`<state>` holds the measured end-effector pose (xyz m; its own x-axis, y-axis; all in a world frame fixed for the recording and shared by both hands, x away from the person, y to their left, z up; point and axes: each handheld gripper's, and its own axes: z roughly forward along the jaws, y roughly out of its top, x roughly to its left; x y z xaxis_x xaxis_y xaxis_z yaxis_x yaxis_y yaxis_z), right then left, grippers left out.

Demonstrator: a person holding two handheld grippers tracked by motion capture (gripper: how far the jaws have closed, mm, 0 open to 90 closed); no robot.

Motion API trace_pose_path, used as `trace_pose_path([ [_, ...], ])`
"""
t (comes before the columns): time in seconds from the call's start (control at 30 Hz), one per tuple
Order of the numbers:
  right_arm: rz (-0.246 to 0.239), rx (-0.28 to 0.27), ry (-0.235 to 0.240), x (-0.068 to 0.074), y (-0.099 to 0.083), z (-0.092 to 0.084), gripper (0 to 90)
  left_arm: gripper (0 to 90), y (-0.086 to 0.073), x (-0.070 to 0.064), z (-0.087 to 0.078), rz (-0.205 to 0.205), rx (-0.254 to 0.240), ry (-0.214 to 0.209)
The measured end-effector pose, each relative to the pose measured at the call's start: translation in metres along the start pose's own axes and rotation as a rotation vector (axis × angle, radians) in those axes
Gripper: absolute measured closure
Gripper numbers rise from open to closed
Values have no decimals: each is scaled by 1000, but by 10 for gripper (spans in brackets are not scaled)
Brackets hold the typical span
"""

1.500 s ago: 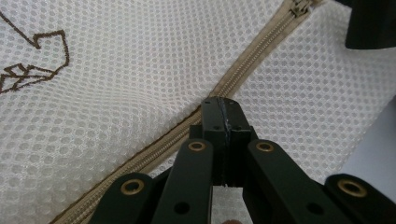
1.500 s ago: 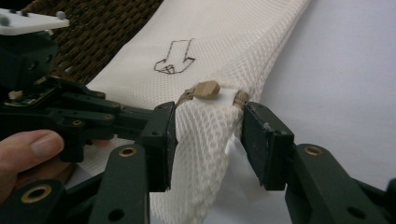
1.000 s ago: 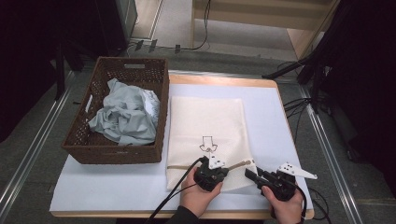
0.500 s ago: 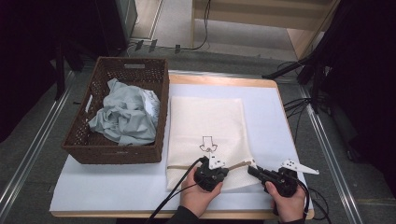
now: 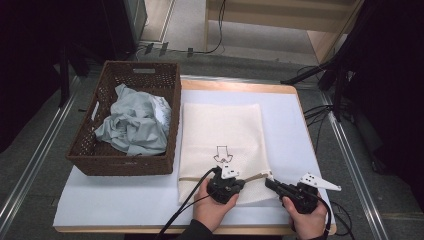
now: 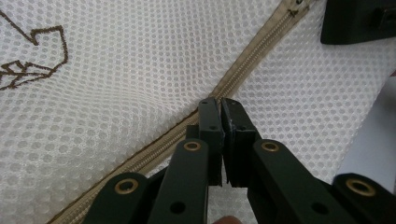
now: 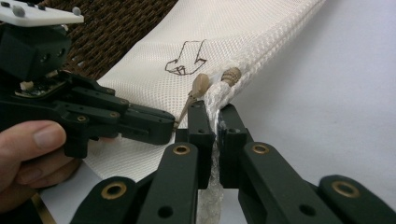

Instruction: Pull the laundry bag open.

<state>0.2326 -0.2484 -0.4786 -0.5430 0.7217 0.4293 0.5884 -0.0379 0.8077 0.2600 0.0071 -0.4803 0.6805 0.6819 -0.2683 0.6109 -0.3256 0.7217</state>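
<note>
The right gripper (image 7: 216,120) has just closed its jaws on the mesh laundry bag (image 5: 220,130) at the table's near edge. The left gripper (image 6: 220,112) pinches the bag beside its zipper (image 6: 243,70), so unzipping looks ready to begin.

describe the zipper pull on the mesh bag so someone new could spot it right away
On the white-covered table, right of the brown wicker basket, lies a flat cream mesh bag with a beige zipper near its close edge. The zipper pull sits at that zipper's right end: a small tan teardrop tab beside a ribbed tan bead.
</note>
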Motion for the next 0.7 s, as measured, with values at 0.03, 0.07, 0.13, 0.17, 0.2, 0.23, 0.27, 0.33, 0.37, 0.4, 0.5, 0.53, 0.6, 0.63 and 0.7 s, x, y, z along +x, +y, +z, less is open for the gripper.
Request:
trace_pose_path([
  [0.03,2,-1,-1,0,0,0,876,854,1,1,-1,-14,-6,-9],
  [0.07,-1,-2,-3,1,-1,0,876,847,2,1,-2,-32,-11,-23],
  [0.13,3,-1,-6,1,-1,0,876,830,6,0,-4,-34,-19,-22],
  [0.17,2,-3,-6,0,-1,0,876,821,9,-1,-5,-38,-26,-24],
  [0.2,4,-6,-8,1,-2,0,876,801,15,-3,-8,-38,-36,-24],
  [0.23,3,-9,-9,1,-2,0,876,795,15,-3,-8,-38,-36,-24],
  [0.27,3,-9,-9,1,-2,0,876,795,18,-4,-9,-38,-45,-24],
  [0.33,4,-9,-13,2,-3,0,876,786,24,-6,-11,-37,-53,-26],
  [0.37,-1,-14,-12,2,-3,0,876,782,27,-7,-11,-38,-58,-28],
  [0.4,-6,-16,-13,2,-3,0,876,776,30,-8,-12,-34,-62,-28],
  [0.5,-12,-18,-19,2,-3,0,876,750,38,-11,-12,-33,-69,-29],
  [0.53,-14,-19,-19,2,-4,0,876,750,40,-12,-11,-32,-75,-28],
  [0.6,-22,-19,-19,2,-4,1,876,738,45,-14,-9,-34,-77,-26],
  [0.63,-21,-19,-21,2,-4,0,876,732,47,-15,-8,-32,-76,-28],
  [0.7,-18,-18,-22,3,-4,0,876,725,51,-18,-6,-33,-78,-35],
])
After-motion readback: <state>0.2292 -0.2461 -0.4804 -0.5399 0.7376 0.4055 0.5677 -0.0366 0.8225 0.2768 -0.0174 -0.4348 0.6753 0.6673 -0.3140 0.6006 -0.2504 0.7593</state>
